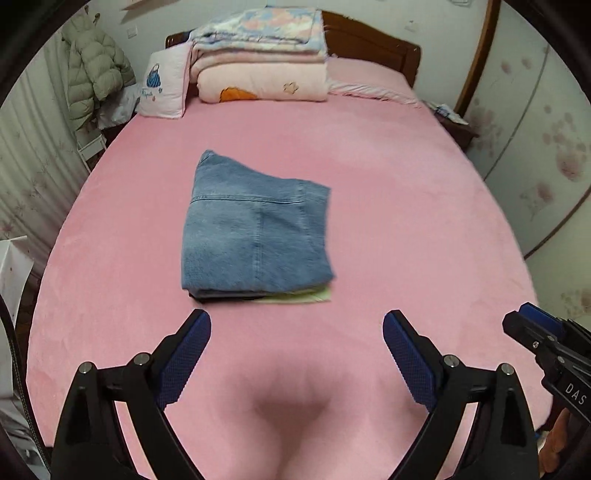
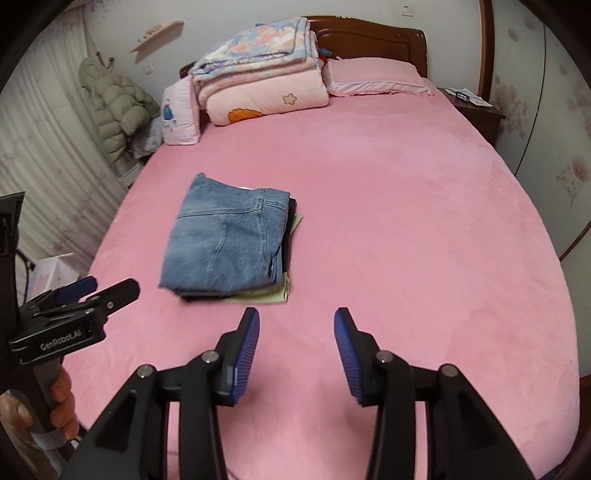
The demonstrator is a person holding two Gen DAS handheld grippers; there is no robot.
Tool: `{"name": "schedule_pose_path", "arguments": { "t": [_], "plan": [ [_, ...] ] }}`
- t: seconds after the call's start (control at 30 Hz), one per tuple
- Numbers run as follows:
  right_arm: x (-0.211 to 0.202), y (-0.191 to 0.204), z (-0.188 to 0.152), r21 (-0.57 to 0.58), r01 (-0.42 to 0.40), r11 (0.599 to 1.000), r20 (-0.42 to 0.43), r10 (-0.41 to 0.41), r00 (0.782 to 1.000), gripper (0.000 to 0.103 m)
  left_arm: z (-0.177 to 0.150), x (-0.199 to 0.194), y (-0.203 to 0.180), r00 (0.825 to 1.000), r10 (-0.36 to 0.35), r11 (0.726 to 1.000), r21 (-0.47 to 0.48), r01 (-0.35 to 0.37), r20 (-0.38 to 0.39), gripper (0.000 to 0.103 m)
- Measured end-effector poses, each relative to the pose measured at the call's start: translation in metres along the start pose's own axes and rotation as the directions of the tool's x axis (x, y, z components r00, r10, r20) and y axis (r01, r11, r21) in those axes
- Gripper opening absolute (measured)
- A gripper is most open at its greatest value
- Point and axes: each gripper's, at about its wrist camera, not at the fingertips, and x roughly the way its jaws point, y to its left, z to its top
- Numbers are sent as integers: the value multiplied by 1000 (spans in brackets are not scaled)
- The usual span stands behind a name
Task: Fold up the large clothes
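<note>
Pink-sheeted bed (image 1: 369, 155) with wooden headboard (image 2: 369, 35), stacked quilts (image 2: 258, 74) and pillows; padded coat (image 1: 96, 70) hanging left, bedside table (image 2: 476, 107) right, floral wallpaper.

Soft, even indoor light, no glare; a faint shadow on the near pink bed (image 1: 369, 166). Slight motion blur, strong fisheye bending at edges (dark corners).

Faded blue denim jeans (image 1: 255, 229) on plain pink bedsheet (image 1: 406, 221)
</note>
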Motion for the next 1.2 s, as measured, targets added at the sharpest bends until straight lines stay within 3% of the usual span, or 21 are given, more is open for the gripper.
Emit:
{"name": "schedule_pose_path", "arguments": {
  "t": [0.27,0.5,0.67,0.9,1.2],
  "plan": [
    [-115,-25,-37,-57,-42,997,22,44,999,43,-50,-96,-73,1000,-17,1000,13,16,17,94],
    [-158,-58,-84,-99,-56,994,18,58,998,43,-110,-143,-136,999,-16,1000,20,15,51,94],
    [-164,-82,-126,-113,-27,993,15,29,999,43,-144,-145,-168,998,12,1000,11,-13,67,94],
    [-173,-109,-159,-66,-7,998,45,10,999,43,-188,-144,-204,998,31,1000,5,-31,61,94],
    [-185,-122,-172,-79,25,997,70,-19,997,44,-199,-149,-222,995,69,998,-3,-69,73,94]
  ]
}}
